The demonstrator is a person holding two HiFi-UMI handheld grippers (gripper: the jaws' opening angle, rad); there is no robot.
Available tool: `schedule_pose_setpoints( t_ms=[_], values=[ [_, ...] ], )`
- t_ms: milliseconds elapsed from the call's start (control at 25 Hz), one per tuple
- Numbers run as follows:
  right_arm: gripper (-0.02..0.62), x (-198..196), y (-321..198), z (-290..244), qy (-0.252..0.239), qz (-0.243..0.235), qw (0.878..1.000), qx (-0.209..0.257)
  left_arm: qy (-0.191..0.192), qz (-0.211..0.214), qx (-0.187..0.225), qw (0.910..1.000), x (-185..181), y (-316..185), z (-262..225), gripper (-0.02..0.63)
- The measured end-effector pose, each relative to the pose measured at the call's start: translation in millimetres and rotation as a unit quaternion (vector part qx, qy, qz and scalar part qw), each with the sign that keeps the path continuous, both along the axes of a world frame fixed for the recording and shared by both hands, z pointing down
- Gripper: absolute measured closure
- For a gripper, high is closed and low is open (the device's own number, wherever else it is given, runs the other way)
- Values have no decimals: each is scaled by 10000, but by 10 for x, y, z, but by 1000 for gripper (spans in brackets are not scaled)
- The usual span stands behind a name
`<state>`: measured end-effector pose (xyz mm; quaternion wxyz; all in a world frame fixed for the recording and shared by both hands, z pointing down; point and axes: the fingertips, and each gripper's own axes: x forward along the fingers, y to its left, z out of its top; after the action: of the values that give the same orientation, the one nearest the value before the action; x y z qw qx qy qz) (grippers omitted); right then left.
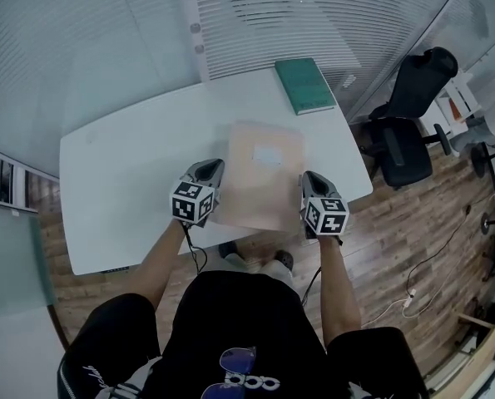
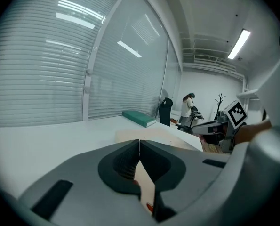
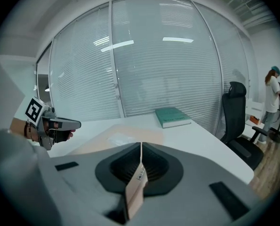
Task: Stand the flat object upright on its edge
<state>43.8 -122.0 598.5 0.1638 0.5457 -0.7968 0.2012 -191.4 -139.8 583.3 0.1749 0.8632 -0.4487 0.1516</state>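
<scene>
A: Where's the tan folder (image 1: 259, 173) right now?

B: Over the white table (image 1: 131, 165), in front of the person and between the two hands. Its long sides run away from the person, and a white label (image 1: 269, 154) shows on its upper face. The near end sits about over the table's near edge. It is lying flat rather than standing on an edge, and it looks blurred from above.

A: Is it resting on the table?

B: I can't tell. In both gripper views it slopes away toward the tabletop, but I can't see whether they touch.

A: And the grippers?

B: The left hand-held gripper (image 2: 140, 145) has its jaws pressed together on the folder's left edge, with the thin tan sheet pinched between the pads. The right hand-held gripper (image 3: 141, 149) is clamped the same way on the right edge, and a strip of the folder sticks out below its jaws. Both grip near the end closest to the person.

A: Anything else on the table?

B: A green book (image 1: 304, 85) lies flat at the far right corner, well apart from the folder. A black office chair (image 1: 409, 123) stands beside that corner.
</scene>
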Motion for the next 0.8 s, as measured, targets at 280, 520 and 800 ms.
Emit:
schedule_pose_setpoints(
  t_ms=[280, 520, 800],
  values=[
    [415, 26, 93, 185, -147, 10, 9996, -249, 116, 210, -497, 9985, 15, 32, 200, 550],
    [322, -13, 103, 289, -249, -115, 9986, -451, 215, 513, -892, 9945, 96, 70, 333, 328],
    [276, -68, 99, 419, -476, -236, 9959, -728, 261, 613, -1108, 9916, 139, 80, 442, 287]
  ],
)
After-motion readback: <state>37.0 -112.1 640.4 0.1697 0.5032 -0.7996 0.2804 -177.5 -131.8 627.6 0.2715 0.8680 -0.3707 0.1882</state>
